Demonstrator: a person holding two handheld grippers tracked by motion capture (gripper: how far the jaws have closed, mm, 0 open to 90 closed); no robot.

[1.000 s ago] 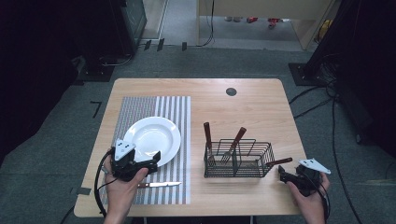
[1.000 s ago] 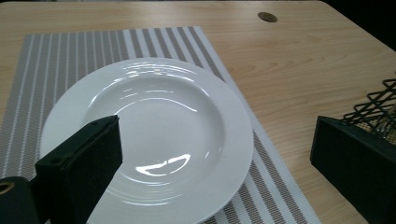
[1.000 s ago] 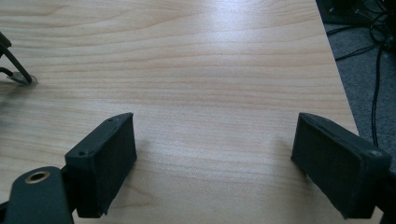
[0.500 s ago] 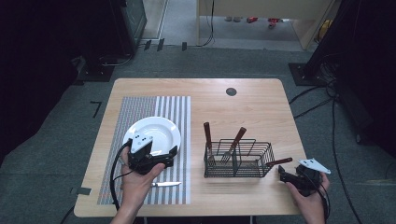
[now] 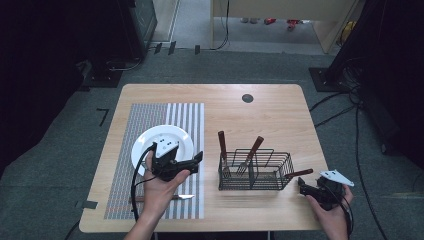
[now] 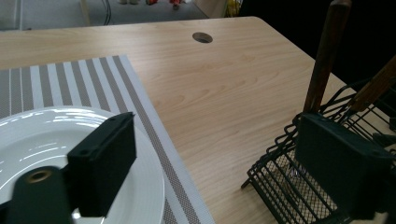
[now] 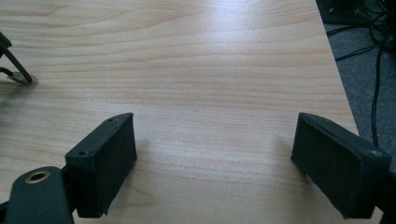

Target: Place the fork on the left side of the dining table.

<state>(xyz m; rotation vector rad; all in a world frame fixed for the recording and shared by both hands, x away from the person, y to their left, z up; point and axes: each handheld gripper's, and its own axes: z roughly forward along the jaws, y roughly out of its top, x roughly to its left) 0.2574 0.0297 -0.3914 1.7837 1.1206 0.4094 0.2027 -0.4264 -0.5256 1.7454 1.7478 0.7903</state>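
Wire basket (image 5: pixel 256 171) stands mid-table right of the striped mat (image 5: pixel 165 150), two wooden handles (image 5: pixel 222 142) rising near-upright from its left compartments. Left gripper (image 5: pixel 192 162) hovers past the plate (image 5: pixel 150 145), pointing at them, jaws wide, just been closing slightly, nothing between (nearer hand). Right gripper (image 5: pixel 301 185) rests beside the basket, open, empty.

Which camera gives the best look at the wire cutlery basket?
The high view: the whole wire cutlery basket shows there, with brown handles sticking out of it. The left gripper view catches just its near corner behind one black jaw. The right gripper view shows a bit of wire at its left edge.
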